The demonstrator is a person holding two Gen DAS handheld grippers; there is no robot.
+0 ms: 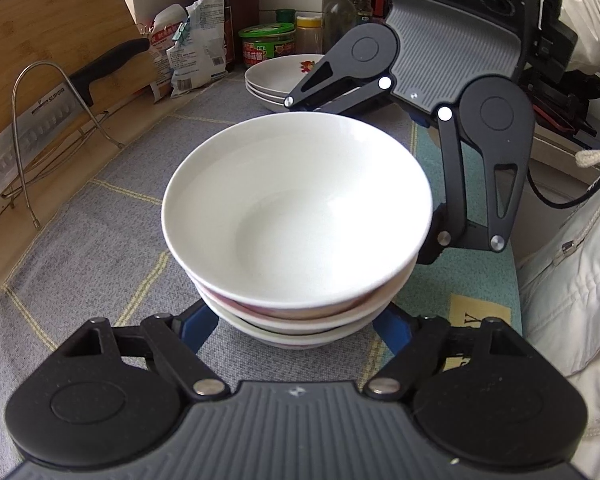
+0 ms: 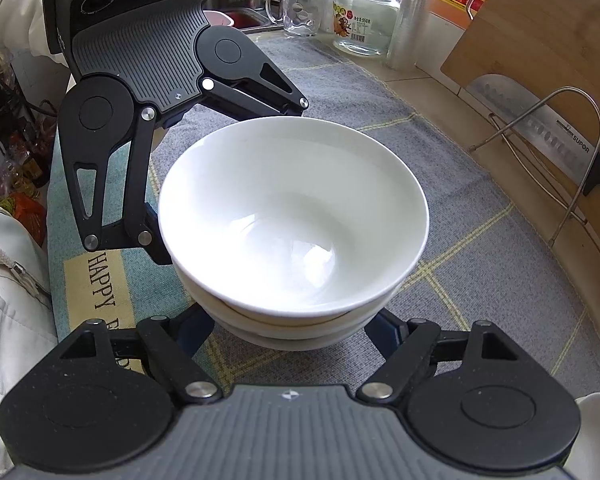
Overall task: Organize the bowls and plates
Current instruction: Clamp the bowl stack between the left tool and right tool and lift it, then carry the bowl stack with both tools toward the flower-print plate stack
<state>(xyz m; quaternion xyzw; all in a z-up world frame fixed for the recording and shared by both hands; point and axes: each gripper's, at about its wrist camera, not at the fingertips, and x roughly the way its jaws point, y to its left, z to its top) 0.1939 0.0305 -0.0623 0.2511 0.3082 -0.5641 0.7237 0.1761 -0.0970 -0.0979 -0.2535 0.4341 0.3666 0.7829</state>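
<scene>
Grey cloth [image 1: 100,220], three stacked white bowls [image 1: 296,216], left claw [image 1: 296,332], right claw [image 2: 296,332] astride, grip unclear

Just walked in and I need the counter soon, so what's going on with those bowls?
A person holds a two-finger tool in each hand, both set around a stack of white bowls on the grey cloth. The left tool and the right tool face each other across the stack, fingers flanking its lower bowls; whether they are pressing is hidden. A stack of plates sits behind, by the jars.
</scene>
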